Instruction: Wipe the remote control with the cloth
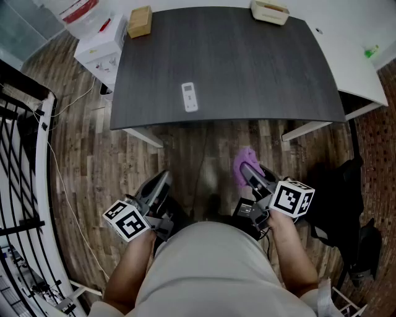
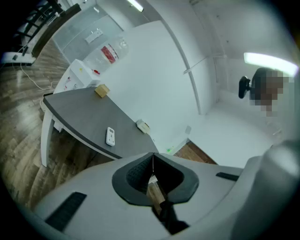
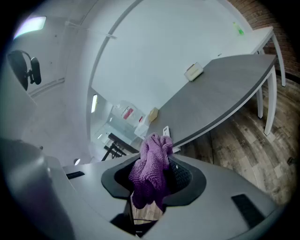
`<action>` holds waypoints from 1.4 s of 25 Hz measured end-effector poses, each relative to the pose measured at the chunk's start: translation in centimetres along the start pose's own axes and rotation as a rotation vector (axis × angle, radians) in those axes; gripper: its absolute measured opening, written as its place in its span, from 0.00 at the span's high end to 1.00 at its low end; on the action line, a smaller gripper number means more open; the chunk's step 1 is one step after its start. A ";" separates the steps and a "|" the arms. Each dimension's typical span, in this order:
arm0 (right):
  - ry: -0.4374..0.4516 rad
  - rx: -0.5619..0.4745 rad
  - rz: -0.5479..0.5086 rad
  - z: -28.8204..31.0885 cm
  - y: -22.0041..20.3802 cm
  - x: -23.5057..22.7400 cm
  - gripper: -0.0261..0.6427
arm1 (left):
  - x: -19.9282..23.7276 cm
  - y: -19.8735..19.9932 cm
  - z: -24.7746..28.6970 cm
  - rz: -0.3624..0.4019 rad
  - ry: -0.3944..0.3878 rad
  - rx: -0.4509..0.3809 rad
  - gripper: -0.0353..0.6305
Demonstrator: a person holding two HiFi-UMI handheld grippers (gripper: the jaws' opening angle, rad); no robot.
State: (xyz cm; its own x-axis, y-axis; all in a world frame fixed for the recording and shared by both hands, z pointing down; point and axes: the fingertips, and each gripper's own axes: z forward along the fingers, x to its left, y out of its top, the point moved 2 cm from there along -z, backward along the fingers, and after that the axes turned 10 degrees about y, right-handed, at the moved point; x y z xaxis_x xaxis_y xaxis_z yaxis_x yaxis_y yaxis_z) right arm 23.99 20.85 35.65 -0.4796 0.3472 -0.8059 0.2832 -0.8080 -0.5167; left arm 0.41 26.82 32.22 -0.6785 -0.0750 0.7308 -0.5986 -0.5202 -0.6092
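**Cloth in the right gripper, remote waiting on the table**

Both grippers hang short of the table's [image 1: 247,68] near edge, over wood-plank flooring [image 1: 204,155]. The right gripper [image 1: 247,168] is clamped on the cloth [image 1: 242,160], a purple knitted, nubbly bunch. The head view shows only a tuft of the cloth. The right gripper view shows it [image 3: 152,166] crumpled between that gripper's [image 3: 152,173] ribbed dark pads, spilling above and below them. The left gripper [image 1: 166,175] has nothing in it. Its own view shows the jaws [image 2: 153,164] pressed together along a thin seam — a detail the head view cannot resolve.

The table is a dark grey slab with a matte, faintly grained top, a curved near edge and white legs. The remote control [image 1: 190,97] lies flat on it close to that near edge, left of the table's middle. It is a small white rounded bar, and its long axis runs from the near edge toward the far one, barely skewed. Which end holds the display is too small to tell.

At the table's far left corner sits a tan wooden block [image 1: 139,21]. On the far edge, right of middle, is a shallow beige tray [image 1: 270,12]. Beyond the table's left end stands a white water dispenser [image 1: 99,43].
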 end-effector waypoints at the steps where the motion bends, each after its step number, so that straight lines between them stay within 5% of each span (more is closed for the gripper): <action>1: -0.003 0.008 -0.002 0.2 0.2 -0.3 0.77 | -0.1 0.0 0.4 0.022 0.007 0.003 0.94; 11: -0.064 0.061 -0.012 4.2 2.4 -2.3 0.77 | 2.4 1.6 5.3 0.143 0.025 0.079 0.93; 15: -0.098 0.043 0.015 7.4 4.1 -3.0 0.77 | 5.0 3.2 9.2 0.191 0.003 0.158 0.77; 25: -0.226 0.128 -0.034 16.3 8.5 -4.6 0.77 | 7.9 3.7 19.0 0.569 -0.090 0.432 0.65; 35: -0.314 0.397 -0.131 22.3 6.0 -9.3 0.77 | 11.8 0.1 23.1 0.792 -0.110 0.618 0.55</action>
State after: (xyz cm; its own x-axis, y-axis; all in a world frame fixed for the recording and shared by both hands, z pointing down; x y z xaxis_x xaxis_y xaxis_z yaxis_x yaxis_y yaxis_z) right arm 11.68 2.18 46.52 -0.7329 0.3476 -0.5848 -0.1036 -0.9066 -0.4090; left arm 2.20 6.22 47.89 -0.7234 -0.6517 0.2281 0.3538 -0.6336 -0.6880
